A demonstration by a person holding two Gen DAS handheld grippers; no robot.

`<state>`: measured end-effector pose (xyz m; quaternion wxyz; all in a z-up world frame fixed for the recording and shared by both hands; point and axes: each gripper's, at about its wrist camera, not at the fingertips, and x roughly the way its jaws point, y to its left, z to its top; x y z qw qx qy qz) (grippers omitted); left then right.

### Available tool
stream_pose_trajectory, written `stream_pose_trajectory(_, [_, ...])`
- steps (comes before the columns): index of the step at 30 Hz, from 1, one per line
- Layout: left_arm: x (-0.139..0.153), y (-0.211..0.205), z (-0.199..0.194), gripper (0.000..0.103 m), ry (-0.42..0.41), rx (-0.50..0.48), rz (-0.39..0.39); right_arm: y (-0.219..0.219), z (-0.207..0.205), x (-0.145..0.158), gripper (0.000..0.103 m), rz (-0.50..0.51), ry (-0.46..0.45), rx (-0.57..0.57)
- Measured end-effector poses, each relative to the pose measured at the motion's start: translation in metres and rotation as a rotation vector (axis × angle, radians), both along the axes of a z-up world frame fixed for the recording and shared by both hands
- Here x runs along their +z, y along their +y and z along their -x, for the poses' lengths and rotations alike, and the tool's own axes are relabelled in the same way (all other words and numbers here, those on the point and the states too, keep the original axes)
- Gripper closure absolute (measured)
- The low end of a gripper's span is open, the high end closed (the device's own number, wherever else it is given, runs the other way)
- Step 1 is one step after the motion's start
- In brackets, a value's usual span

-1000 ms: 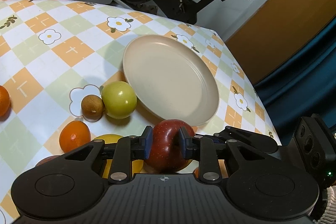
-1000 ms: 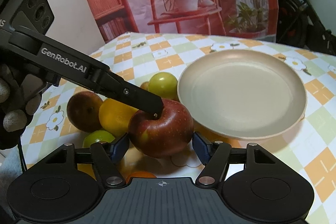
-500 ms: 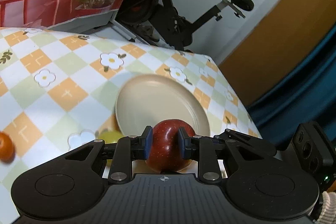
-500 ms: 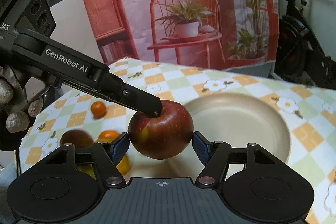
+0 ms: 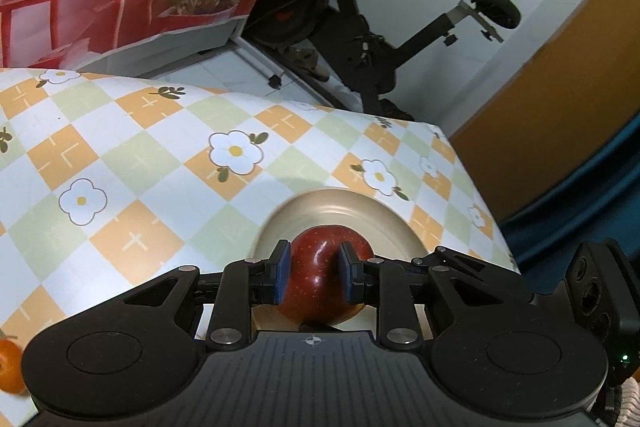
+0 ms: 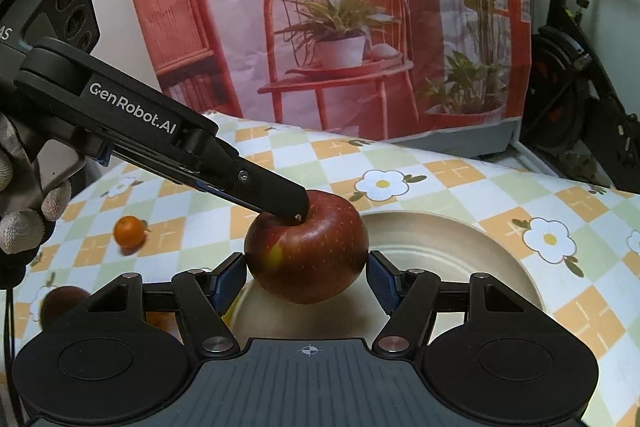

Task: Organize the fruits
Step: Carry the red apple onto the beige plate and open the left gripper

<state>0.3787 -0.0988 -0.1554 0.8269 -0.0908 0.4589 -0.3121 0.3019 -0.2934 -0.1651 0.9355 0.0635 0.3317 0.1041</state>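
Tongs, left [image 5: 312, 275]: blue pads pinch the red apple [image 5: 326, 277] from both sides, one pad on each cheek of the fruit; seen from the other hand, the black finger marked GenRobot.AI presses into the apple's stem dimple.
Tongs, right [image 6: 306, 281]: spread wide, blue pads flanking the apple [image 6: 306, 253] without clearly touching it.
Apple: held off the surface, just above the near part of the beige plate [image 6: 460, 251].
Plate: sits on the tabletop [image 5: 140, 163], bare inside where it shows.
Other fruit: a small orange [image 6: 129, 231] lies on the cloth well to the left of the plate; a brown fruit [image 6: 64, 301] shows nearer, partly hidden behind the right tongs' frame.
Tabletop: covered in an orange, green and white checked cloth with daisies.
Hand: a gloved hand [image 6: 24, 211] grips the left tool at the frame edge.
Beyond: a red chair-and-plants backdrop [image 6: 340, 27] and an exercise bike [image 5: 360, 27].
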Motion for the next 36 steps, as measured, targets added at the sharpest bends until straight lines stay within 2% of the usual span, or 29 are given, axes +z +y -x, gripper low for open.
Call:
stream_pose_trajectory(9, [-0.013,0.000,-0.013,0.077,0.032,0.018,-0.015,-0.002,-0.017,-0.017,0.041,0.010,0.013,0.002])
stream_pose_trajectory(25, [-0.016,-0.003,-0.015,0.074,0.000,0.026,-0.053,-0.002,-0.015,-0.024,0.040,0.006,0.016,-0.020])
stream_pose_trajectory(30, [-0.016,-0.003,-0.013,0.074,-0.015,0.030,-0.068,-0.008,-0.004,-0.020,0.039,-0.003,0.016,-0.058])
stream_pose_trajectory(36, [-0.014,-0.006,-0.008,0.073,-0.045,0.036,-0.099,-0.017,0.022,-0.013,0.030,-0.027,-0.005,-0.156])
